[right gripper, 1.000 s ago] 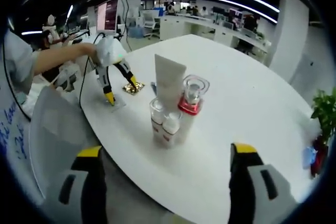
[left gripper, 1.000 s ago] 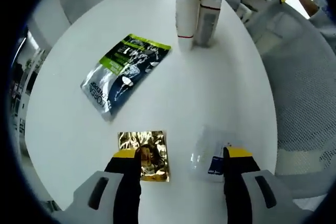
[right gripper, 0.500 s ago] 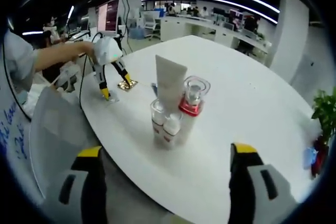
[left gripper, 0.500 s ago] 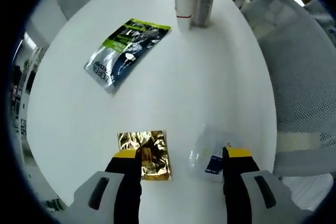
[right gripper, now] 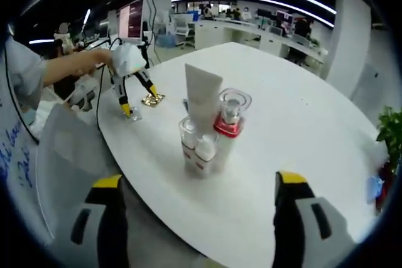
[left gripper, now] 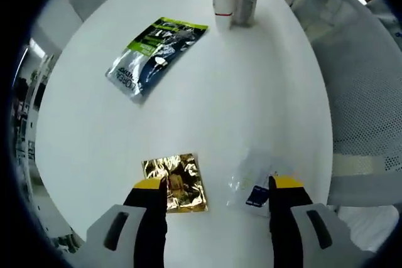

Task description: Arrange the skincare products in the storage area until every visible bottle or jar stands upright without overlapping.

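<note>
Bottles (right gripper: pixel 207 136) stand upright in a tight cluster at the centre of the right gripper view, a white tube (right gripper: pixel 202 100) and a red-collared pump (right gripper: pixel 229 123) among them, touching one another on the white counter (right gripper: pixel 301 136). Right tongs (right gripper: pixel 198 183) are wide and hold nothing, low in the frame, apart from the cluster. Left tongs (left gripper: pixel 217 186) are also wide and empty, straddling a gold sachet (left gripper: pixel 176 182) and a clear packet (left gripper: pixel 254 180) at the bottom of the left gripper view; a green pouch (left gripper: pixel 154 58) lies flat at upper left. Risk, as I judge it: closing on the crowded bottles could tip a neighbour, since they stand so close.
</note>
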Tool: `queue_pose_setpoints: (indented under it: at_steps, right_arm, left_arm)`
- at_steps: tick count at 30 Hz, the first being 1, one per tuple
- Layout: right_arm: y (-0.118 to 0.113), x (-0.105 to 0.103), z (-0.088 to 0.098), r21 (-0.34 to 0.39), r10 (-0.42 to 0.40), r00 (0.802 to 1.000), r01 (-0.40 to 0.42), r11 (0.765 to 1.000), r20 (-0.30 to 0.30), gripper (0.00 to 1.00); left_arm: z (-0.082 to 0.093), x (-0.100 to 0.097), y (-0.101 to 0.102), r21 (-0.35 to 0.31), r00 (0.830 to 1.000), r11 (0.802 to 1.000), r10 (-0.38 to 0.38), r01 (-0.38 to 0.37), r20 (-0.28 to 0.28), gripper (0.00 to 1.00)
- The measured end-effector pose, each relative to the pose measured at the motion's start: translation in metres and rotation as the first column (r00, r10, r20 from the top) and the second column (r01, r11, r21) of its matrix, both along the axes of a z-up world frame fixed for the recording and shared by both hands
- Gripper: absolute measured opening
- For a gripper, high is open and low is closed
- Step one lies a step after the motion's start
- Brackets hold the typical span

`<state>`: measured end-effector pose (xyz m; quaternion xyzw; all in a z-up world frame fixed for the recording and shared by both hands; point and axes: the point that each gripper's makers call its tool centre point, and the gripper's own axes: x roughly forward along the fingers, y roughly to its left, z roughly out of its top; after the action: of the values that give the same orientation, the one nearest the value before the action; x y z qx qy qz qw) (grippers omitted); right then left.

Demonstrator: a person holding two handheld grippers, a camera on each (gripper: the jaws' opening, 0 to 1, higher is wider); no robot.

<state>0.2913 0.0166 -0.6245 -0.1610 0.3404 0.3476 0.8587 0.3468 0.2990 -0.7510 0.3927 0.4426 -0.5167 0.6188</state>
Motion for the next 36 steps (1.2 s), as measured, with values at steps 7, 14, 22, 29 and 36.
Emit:
queue_pose_setpoints:
  at_steps: [7, 14, 22, 29, 36]
  right_arm:
    - [-0.008, 0.015, 0.003, 0.006, 0.011, 1.0, -0.011, 1.0, 0.006, 0.96]
    - [-0.028, 0.038, 0.015, -0.015, 0.002, 0.999, -0.001, 1.0, 0.04, 0.89]
    - [-0.053, 0.07, 0.007, -0.058, -0.007, 1.0, 0.009, 0.998, 0.027, 0.78]
    - [-0.056, 0.099, -0.004, -0.101, -0.001, 1.0, 0.002, 0.995, 0.014, 0.69]
    - [-0.039, 0.139, -0.017, -0.092, 0.019, 1.0, -0.019, 0.996, 0.002, 0.54]
  left_arm:
    - [0.018, 0.002, -0.007, 0.001, 0.999, 1.0, -0.001, 0.001, 0.047, 0.64]
    - [0.035, 0.007, -0.03, -0.107, 0.994, 0.99, 0.096, -0.091, 0.046, 0.63]
    - [0.045, 0.011, -0.049, -0.183, 0.981, 0.965, 0.192, -0.186, 0.017, 0.54]
    - [0.048, 0.016, -0.065, -0.265, 0.951, 0.915, 0.306, -0.304, -0.033, 0.42]
    - [0.045, 0.018, -0.077, -0.312, 0.907, 0.852, 0.406, -0.42, -0.112, 0.26]
